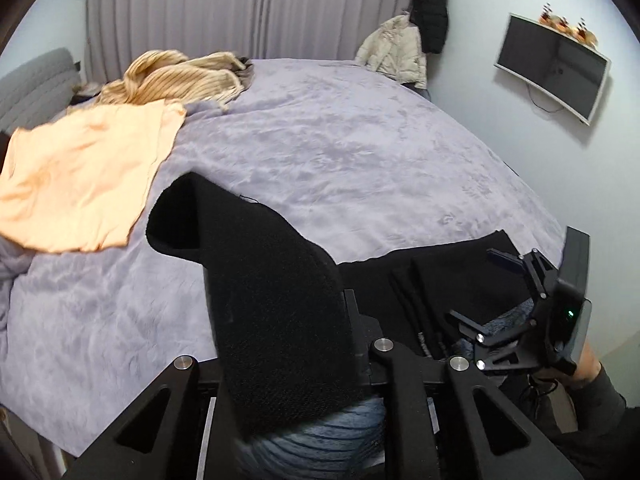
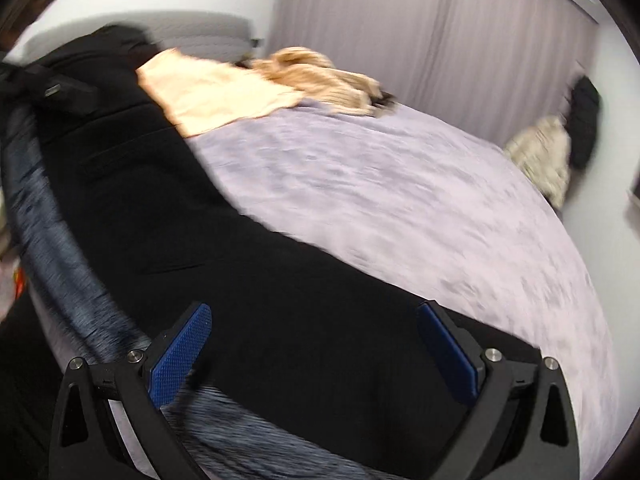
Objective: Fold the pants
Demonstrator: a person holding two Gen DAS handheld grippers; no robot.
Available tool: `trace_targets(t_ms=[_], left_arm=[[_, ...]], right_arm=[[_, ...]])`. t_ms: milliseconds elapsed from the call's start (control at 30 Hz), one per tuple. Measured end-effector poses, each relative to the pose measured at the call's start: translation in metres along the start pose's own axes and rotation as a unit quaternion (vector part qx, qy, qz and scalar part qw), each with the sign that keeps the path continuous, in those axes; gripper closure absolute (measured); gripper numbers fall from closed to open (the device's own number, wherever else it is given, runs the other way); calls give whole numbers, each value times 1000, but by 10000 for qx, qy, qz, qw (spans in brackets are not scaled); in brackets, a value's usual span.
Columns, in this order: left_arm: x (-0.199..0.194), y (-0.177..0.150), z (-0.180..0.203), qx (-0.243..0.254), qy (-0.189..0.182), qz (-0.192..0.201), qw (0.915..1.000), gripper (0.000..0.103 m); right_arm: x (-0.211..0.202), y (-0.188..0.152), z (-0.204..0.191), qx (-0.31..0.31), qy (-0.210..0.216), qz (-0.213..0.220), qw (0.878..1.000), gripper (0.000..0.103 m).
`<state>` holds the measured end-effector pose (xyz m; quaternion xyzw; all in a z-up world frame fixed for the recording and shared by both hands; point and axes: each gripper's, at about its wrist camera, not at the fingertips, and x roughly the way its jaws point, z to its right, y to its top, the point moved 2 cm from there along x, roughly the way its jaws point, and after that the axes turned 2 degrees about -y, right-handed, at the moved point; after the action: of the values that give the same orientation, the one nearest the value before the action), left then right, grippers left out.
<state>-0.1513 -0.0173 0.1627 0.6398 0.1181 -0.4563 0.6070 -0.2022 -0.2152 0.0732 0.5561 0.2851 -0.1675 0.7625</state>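
Observation:
Black pants point(image 2: 224, 248) lie along the near edge of a bed with a lilac blanket point(image 2: 400, 208). My left gripper point(image 1: 280, 340) is shut on one end of the pants point(image 1: 260, 288) and lifts it, so the cloth stands up and hides the fingers. The rest of the pants point(image 1: 452, 272) lies flat to the right. My right gripper point(image 2: 316, 344) is open, its blue pads point(image 2: 180, 356) spread just above the pants, empty. It also shows in the left wrist view point(image 1: 520, 304), at the right.
An orange shirt point(image 1: 84, 184) and a tan ribbed sweater point(image 1: 180, 76) lie at the bed's far left. A dark blue-grey knit point(image 2: 60, 248) runs along the near bed edge. Jackets point(image 1: 416, 36) hang in the far corner. A TV point(image 1: 552, 68) is on the right wall.

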Motion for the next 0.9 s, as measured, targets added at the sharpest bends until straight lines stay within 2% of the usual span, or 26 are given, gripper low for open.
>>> trace_targets(t_ms=[100,267,333,433,533,567,633,700,767,800,833,900], left_arm=[[1,22,48,461,-147,49,9988,85],[18,54,145,1269,-618,-16,9900,85],[50,58,183,1561,-673,-249,9851,85],[117,52,216,1662,-505,-855,9811,84],[179,32,230,1587,-375,-1466,9757,79],[194,26,232,1583,-359,-1529,9748,78],[201,19,236,1675,-470,-1452,9740,57],[184,21,243,1753,-597,-1432,9722,51],[160,34,246,1664,-1110,-1411,9696,51],[154,45,253,1574,-1315,-1305,9700,46],[138,54,250,1468,-1501,-1099,9715,29],[98,72,230,1191,-1585,-471,9790,2]], right_arm=[[4,-12,30,539,-362,-150,9978,1],[-7,-31,69,1014,-774,-169,9917,1],[-16,-39,87,1153,-953,-175,9886,1],[-28,-57,114,1311,-1244,-289,9831,1],[-39,-82,137,1545,-1441,-468,9763,1],[-43,-90,144,1649,-1465,-526,9739,1],[-55,-104,156,1926,-1376,-498,9703,1],[-64,-112,165,2183,-1210,-440,9673,1],[-74,-115,172,2310,-1043,-344,9667,1],[-75,-115,173,2328,-995,-298,9670,1],[-79,-113,175,2349,-942,-224,9672,1],[-84,-109,180,2469,-811,-54,9656,1]])
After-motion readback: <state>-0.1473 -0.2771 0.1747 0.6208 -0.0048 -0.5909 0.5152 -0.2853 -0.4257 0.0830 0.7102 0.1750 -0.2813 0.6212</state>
